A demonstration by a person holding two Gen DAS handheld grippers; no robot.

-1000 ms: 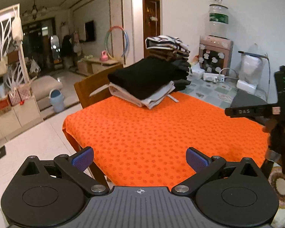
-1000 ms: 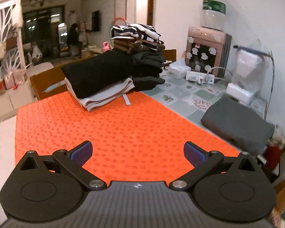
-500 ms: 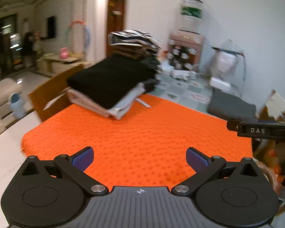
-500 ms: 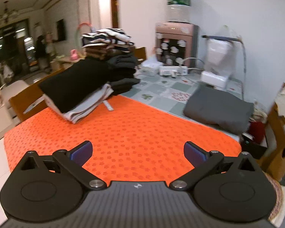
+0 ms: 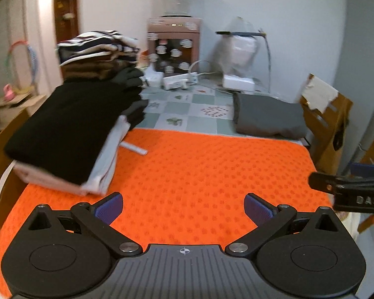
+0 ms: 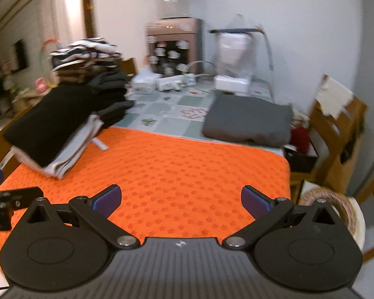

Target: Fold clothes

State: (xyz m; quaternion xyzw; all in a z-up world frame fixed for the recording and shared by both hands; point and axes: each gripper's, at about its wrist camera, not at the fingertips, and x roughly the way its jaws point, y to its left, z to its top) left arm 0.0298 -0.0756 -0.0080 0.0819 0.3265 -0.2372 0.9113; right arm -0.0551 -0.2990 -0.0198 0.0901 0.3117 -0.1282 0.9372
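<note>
My left claw (image 5: 183, 208) stands wide open over the near edge of the desk (image 5: 212, 169), blue pads (image 5: 109, 206) well apart and nothing between them. My right claw (image 6: 180, 200) is likewise wide open and empty, above the same orange cloth (image 6: 187, 164).

Clothes: a folded stack sits at the far left of the desk. The black garment (image 5: 62, 127) lies on top of a pale grey one (image 5: 104, 164), whose strap end trails onto the cloth. Behind these rises a taller pile of dark items topped by a striped garment (image 5: 97, 44). A single folded grey garment (image 5: 266, 117) lies apart at the far right, on the tiled-pattern surface beyond the orange cloth.

Left wrist view only: the tip of my right claw enters at the right edge, a black arm marked "DAS" (image 5: 356, 194); a wooden chair (image 5: 326, 129) stands past the desk's right corner.

Right wrist view only: the tip of my left claw shows at the left edge; a red object (image 6: 301, 137) and a dark box sit beside the grey garment off the desk's right end; a round woven item (image 6: 336, 206) appears low right.

Both views: a water dispenser (image 6: 173, 42) with bottle stands against the far wall, white power strips (image 6: 172, 82) before it. Both views are somewhat blurred.
</note>
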